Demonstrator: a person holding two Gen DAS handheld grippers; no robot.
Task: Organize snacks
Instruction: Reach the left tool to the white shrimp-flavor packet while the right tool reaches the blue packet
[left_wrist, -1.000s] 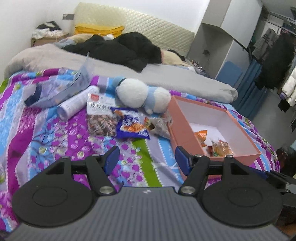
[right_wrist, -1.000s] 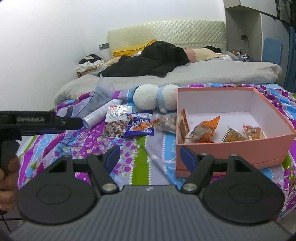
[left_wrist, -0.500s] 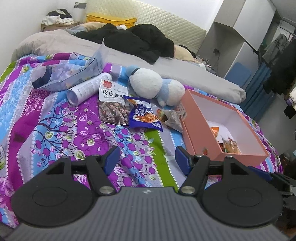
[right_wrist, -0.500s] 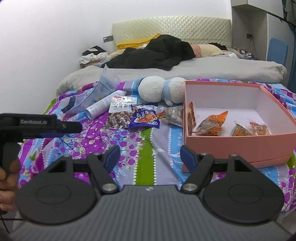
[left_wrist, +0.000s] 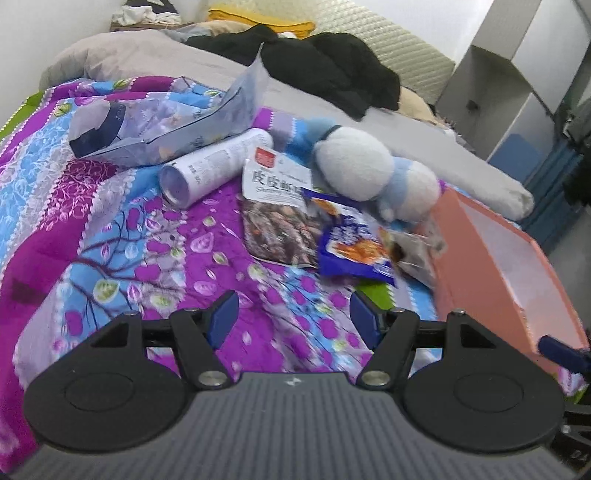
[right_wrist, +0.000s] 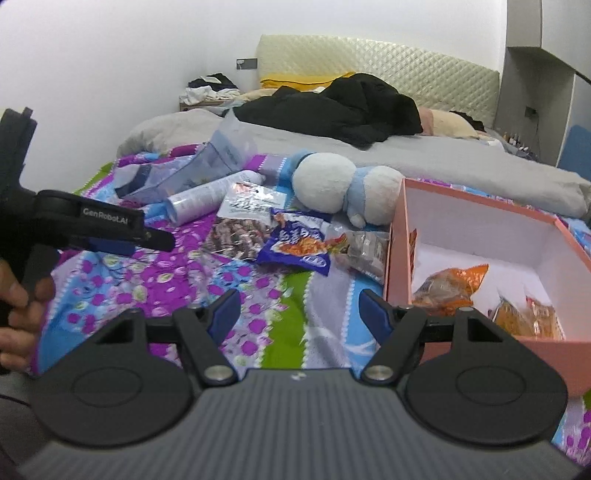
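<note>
Snack packs lie on the purple patterned bedspread: a white and clear shrimp pack (left_wrist: 275, 206) (right_wrist: 243, 221), a blue pack (left_wrist: 352, 247) (right_wrist: 297, 245) and a clear crinkled pack (left_wrist: 413, 251) (right_wrist: 364, 249). A pink open box (left_wrist: 487, 266) (right_wrist: 397, 236) to their right holds several orange packs (right_wrist: 450, 284). My left gripper (left_wrist: 293, 319) is open and empty, just short of the packs. My right gripper (right_wrist: 299, 314) is open and empty, in front of the box's near left corner. The left gripper also shows in the right wrist view (right_wrist: 122, 236).
A white and blue plush toy (left_wrist: 373, 173) (right_wrist: 347, 186) lies behind the packs. A white tube (left_wrist: 214, 166) (right_wrist: 210, 195) and a clear plastic bag (left_wrist: 166, 129) (right_wrist: 192, 170) lie at the left. Black clothes (right_wrist: 332, 107) lie on the grey blanket further back.
My left gripper has moved forward and lower toward the snack packs, which now look bigger. My right gripper has moved a little forward. Both stay open.
</note>
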